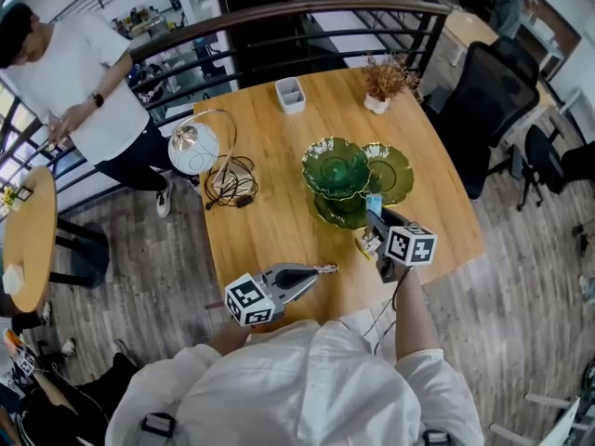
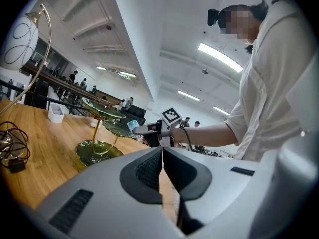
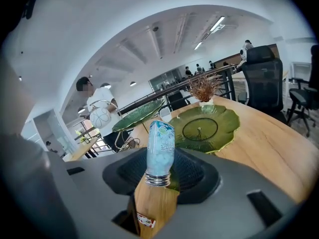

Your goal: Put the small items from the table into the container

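Observation:
A small pale-blue bottle [image 3: 160, 146] with a silver cap sits between the pads of my right gripper [image 3: 162, 171], cap toward the camera. In the head view the right gripper [image 1: 374, 210] hangs at the near edge of the green leaf-shaped tiered dish stand [image 1: 337, 167], with the bottle [image 1: 374, 201] at its tip. The lower right dish [image 3: 209, 128] lies just beyond the bottle. A small red-and-white wrapped item [image 3: 143, 220] lies on the table under the right gripper. My left gripper [image 1: 325, 269] is shut and empty near the table's front edge, its jaws touching [image 2: 163, 151].
A white globe lamp [image 1: 193, 147] with a tangle of cable [image 1: 232, 182] stands at the table's left. A white tray [image 1: 290, 94] and a potted dried plant [image 1: 381, 82] are at the far edge. A black office chair [image 1: 488, 100] is right; a person [image 1: 74, 82] stands left.

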A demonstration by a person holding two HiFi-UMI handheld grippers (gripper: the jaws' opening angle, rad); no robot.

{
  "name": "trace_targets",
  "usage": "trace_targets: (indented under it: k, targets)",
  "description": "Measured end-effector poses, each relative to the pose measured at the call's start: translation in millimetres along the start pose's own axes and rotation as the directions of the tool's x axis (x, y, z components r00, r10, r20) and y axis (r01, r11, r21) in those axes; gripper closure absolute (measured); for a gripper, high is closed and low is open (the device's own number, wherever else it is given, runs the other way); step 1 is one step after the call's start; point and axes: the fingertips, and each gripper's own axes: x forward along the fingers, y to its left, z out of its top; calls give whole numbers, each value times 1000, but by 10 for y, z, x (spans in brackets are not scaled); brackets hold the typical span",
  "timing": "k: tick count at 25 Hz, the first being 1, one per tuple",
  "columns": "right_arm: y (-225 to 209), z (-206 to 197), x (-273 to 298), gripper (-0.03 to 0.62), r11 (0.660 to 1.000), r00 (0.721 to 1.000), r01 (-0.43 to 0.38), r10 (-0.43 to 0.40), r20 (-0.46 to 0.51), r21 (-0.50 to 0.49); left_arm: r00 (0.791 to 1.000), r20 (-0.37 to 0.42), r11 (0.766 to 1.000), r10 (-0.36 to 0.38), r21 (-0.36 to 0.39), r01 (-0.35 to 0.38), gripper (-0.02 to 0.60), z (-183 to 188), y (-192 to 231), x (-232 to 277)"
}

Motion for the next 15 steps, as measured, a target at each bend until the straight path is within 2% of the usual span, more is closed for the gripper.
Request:
trace_targets:
  k: [9, 15]
  targets:
    - [-125, 281, 35, 421, 999, 999, 28, -28, 17, -24, 1000, 0, 1000, 0, -8, 0, 572, -16, 18, -15]
    - [-346, 396, 148, 421, 994, 996, 80, -83, -30, -75, 1000, 0, 1000, -2, -13, 2, 572, -32, 46, -15]
